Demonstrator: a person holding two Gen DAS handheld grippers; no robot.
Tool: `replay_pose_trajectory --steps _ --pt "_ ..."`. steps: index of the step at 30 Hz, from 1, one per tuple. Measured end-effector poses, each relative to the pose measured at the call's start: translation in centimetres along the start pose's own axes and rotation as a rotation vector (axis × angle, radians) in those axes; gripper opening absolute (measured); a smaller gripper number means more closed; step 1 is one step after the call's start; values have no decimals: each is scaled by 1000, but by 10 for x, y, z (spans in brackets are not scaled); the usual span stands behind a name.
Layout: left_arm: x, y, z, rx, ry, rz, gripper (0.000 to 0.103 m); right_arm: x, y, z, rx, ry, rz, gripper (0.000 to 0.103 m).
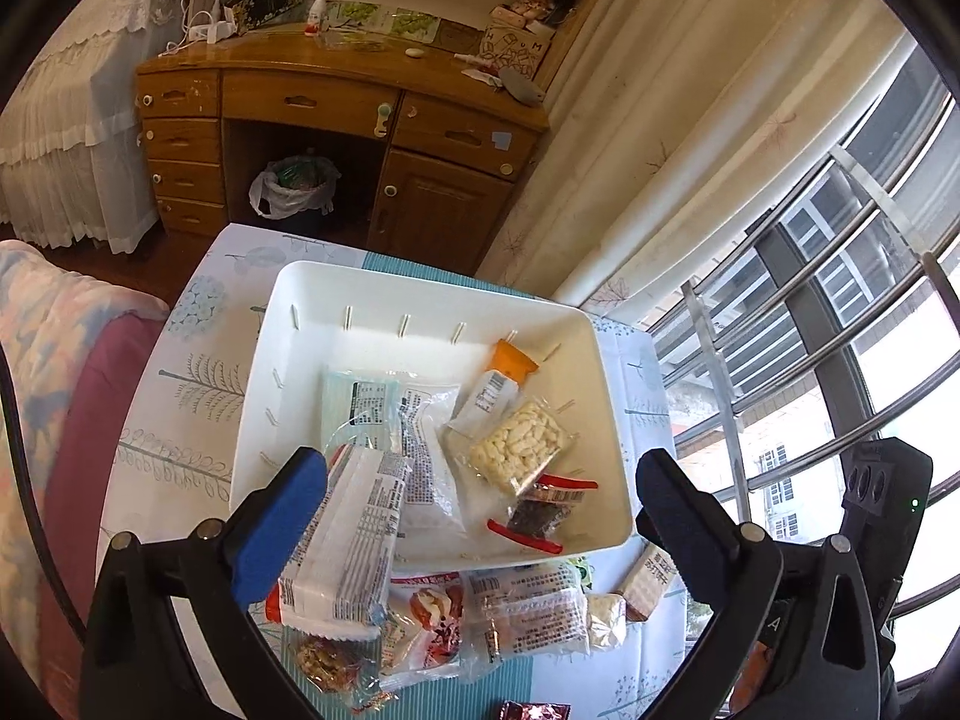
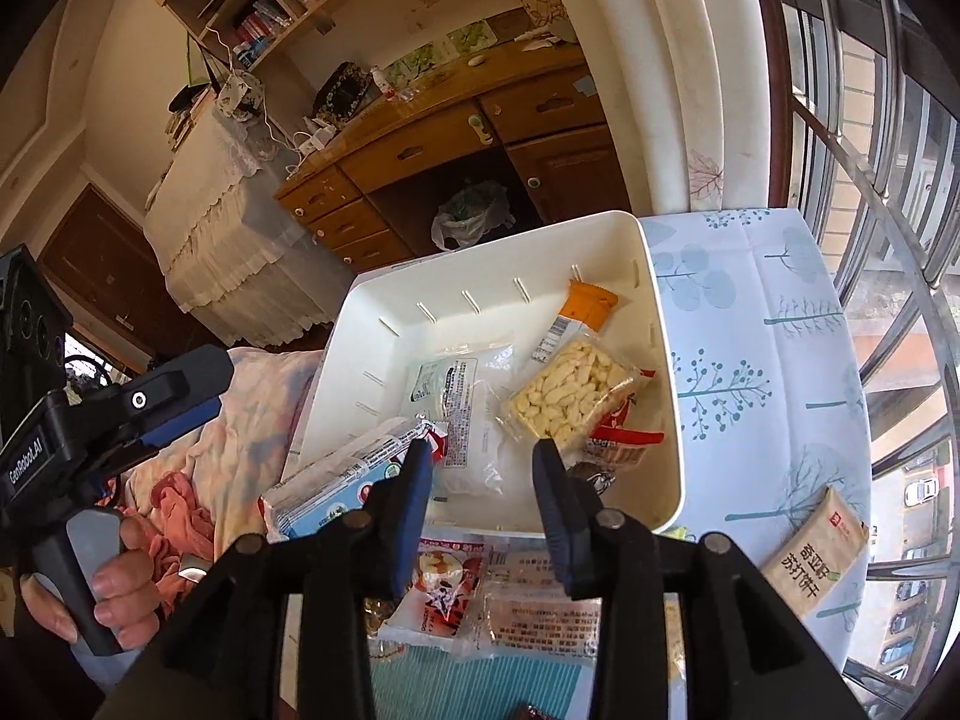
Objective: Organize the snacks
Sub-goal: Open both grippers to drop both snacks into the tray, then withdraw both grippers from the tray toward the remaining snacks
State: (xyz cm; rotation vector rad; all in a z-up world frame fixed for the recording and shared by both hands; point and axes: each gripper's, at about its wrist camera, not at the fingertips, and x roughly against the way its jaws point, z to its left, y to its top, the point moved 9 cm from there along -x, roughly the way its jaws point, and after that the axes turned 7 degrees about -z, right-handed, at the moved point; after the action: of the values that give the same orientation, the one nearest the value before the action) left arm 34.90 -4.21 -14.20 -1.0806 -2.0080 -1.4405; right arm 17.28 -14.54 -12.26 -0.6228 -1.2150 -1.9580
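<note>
Bright daylight from window [image 1: 840,312] — fisheye-warped edges, sharp.

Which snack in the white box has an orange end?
The long thin packet at the far side of the white box. Only it has an orange end; the other packets in the box are clear, white, blue or red.

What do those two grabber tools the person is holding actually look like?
Both are black plastic tools with two jaws lined in blue pads and silver pivot bolts. In the right wrist view, the left gripper carries white "GenRobot.AI" lettering above a grey handle in a bare hand. The right gripper matches.
</note>
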Motion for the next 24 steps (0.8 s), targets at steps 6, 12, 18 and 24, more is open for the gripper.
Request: replay_pose_trajectory --steps 6,12,18,24 --pt "28 -11 -9 -4 -6 -22 102 23 -5 3 -4 6 -29 42" --pt "64 -27 -12 0 7 -61 102 48 -16 9 5 19 -54 45" --pt "99 -50 -11 22 29 -99 102 68 -33 14 16 45 -64 46" --pt "127 -78 -4 49 68 -119 102 81 -57 17 34 62 -49 47"
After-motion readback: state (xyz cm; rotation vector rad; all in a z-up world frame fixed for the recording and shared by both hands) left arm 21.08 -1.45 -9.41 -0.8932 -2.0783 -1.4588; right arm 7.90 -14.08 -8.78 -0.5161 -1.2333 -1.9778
